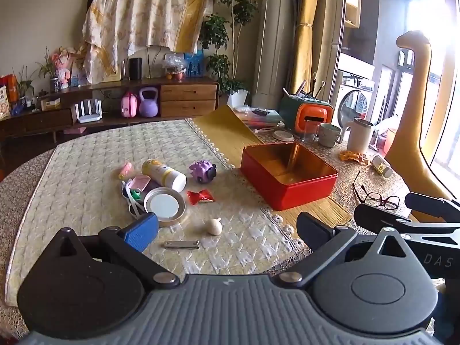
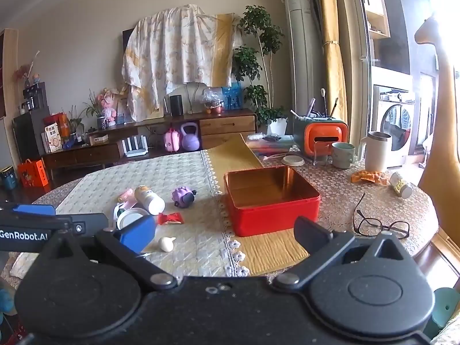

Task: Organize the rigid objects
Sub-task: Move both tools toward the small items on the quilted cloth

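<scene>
Red metal catches your eye first in the left wrist view: the open red tin sits on the yellow runner, to the right of the quilted mat, with nothing visible inside it. Your left gripper hangs above the near edge of the mat, its fingers spread wide and holding nothing. Between them lie the nail clipper and, just beyond it, a small cream pebble-like piece. Farther out you have a cluster: the round lid, the white bottle lying on its side, a pink comb, a small pink tube, the purple toy and a red wrapped candy near the lid. Glasses rest on the lace cloth right of the tin, and your right gripper shows at the right edge.

From the right wrist view, your right gripper is also wide apart and empty, hovering in front of the red tin. The cream piece lies by its blue finger, with the candy, bottle and purple toy behind. The left gripper enters from the left.
</scene>
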The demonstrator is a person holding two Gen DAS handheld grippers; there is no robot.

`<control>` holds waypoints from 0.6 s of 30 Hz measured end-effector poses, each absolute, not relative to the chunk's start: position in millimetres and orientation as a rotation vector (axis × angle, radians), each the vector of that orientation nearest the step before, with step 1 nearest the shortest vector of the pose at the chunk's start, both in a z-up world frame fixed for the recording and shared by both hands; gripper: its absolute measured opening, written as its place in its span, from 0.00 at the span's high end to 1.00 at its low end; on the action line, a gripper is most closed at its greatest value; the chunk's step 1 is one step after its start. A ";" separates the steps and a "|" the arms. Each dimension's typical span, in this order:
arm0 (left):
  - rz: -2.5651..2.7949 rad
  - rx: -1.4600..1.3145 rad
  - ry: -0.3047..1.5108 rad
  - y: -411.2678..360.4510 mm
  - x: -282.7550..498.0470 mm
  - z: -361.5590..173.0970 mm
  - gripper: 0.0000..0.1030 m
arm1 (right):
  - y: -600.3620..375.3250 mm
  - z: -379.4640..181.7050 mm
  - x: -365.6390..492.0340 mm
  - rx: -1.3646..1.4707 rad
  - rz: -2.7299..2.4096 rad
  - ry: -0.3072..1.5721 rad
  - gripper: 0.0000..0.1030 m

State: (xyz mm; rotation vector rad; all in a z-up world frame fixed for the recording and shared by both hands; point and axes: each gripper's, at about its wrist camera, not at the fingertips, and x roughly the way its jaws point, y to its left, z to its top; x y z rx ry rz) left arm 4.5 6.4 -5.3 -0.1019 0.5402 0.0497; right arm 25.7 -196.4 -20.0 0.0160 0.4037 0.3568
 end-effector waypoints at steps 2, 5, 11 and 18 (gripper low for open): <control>0.050 -0.102 0.542 6.3 4.6 -5.7 0.00 | -197.1 -19.9 29.1 0.017 0.358 0.408 0.00; 0.054 -0.097 0.539 7.4 5.1 -6.3 0.00 | -196.2 -20.7 30.9 0.017 0.362 0.412 0.00; 0.075 -0.085 0.531 13.1 8.9 -4.2 0.00 | -191.0 -20.6 36.5 0.007 0.372 0.408 0.00; 0.092 -0.083 0.505 23.3 18.4 -1.9 0.00 | -179.2 -17.7 47.1 -0.020 0.387 0.402 0.00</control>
